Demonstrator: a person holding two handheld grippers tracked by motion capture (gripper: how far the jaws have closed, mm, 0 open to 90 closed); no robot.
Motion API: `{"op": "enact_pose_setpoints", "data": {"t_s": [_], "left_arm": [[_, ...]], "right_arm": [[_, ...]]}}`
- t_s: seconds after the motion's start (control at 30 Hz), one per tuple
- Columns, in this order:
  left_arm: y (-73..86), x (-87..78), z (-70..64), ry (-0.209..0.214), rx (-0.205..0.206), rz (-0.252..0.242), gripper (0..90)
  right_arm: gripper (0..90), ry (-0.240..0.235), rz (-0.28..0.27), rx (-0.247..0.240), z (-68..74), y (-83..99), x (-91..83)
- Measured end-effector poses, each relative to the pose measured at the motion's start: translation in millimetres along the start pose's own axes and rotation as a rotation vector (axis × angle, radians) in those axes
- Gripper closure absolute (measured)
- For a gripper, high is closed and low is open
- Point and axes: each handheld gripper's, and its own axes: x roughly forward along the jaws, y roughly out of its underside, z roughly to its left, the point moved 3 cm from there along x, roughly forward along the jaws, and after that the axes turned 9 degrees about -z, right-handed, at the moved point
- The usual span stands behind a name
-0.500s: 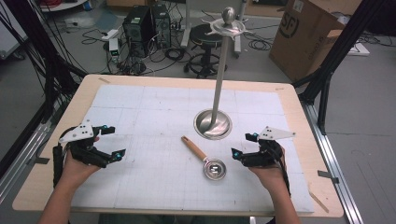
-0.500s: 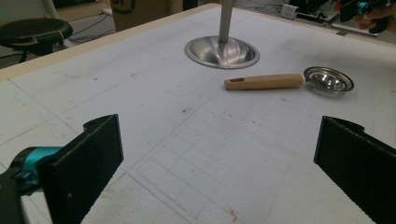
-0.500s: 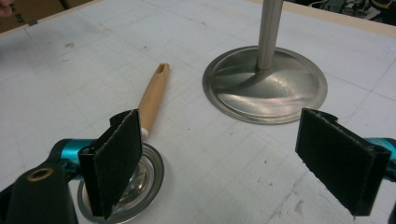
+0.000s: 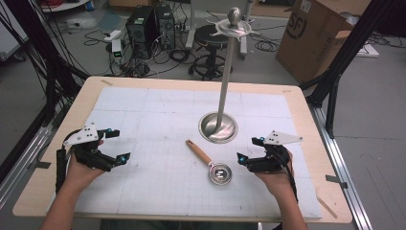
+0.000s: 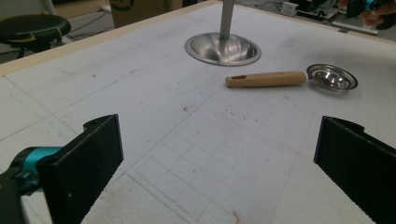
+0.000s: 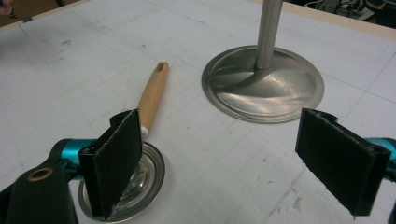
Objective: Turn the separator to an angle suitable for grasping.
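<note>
Right gripper (image 4: 250, 149): I read its jaws as spread wide with nothing between them, touching nothing. In the right gripper view, one pad (image 6: 114, 161) sits in front of the spoon's bowl and hides part of it, but I see a gap there, no contact. The other pad (image 6: 338, 161) is off near the rim of the stand's base.

Left gripper (image 4: 118, 143): jaws also wide apart, empty, over bare mat. In the left gripper view the pads (image 5: 84, 170) frame open grid, with the spoon well ahead of them.

Spoon (image 4: 210, 163): lies flat on the white grid mat (image 4: 158, 191), near centre, between the two grippers but much closer to the right one. The wooden handle (image 4: 197, 152) points up-left toward the far side; the metal bowl (image 4: 220, 173) is at the near end, just beside the right gripper's tips.

Stand (image 4: 225, 81): upright metal pole on a round dished base (image 4: 218, 127), just beyond the spoon's handle end, not touching it. It has a ball top with a hook ring (image 4: 233, 26) below it.

Both hands grip the tools from the near edge of the wooden table (image 4: 306, 105). The right hand (image 4: 277, 177) is close to the spoon; the left hand (image 4: 81, 167) is well apart from it.
</note>
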Motion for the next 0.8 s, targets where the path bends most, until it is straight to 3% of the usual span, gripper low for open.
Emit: {"op": "enact_pose_setpoints", "data": {"t_s": [0.5,0.8], "left_arm": [[0.5,-0.1,-0.3,-0.003,0.003,0.011,1.9],[-0.5,-2.6,0.8,-0.008,-0.001,0.002,1.9]], "right_arm": [[14.4,-0.022,0.054,-0.012,6.4,0.7,16.0],[18.1,-0.065,0.117,-0.056,18.9,-4.8,41.4]]}}
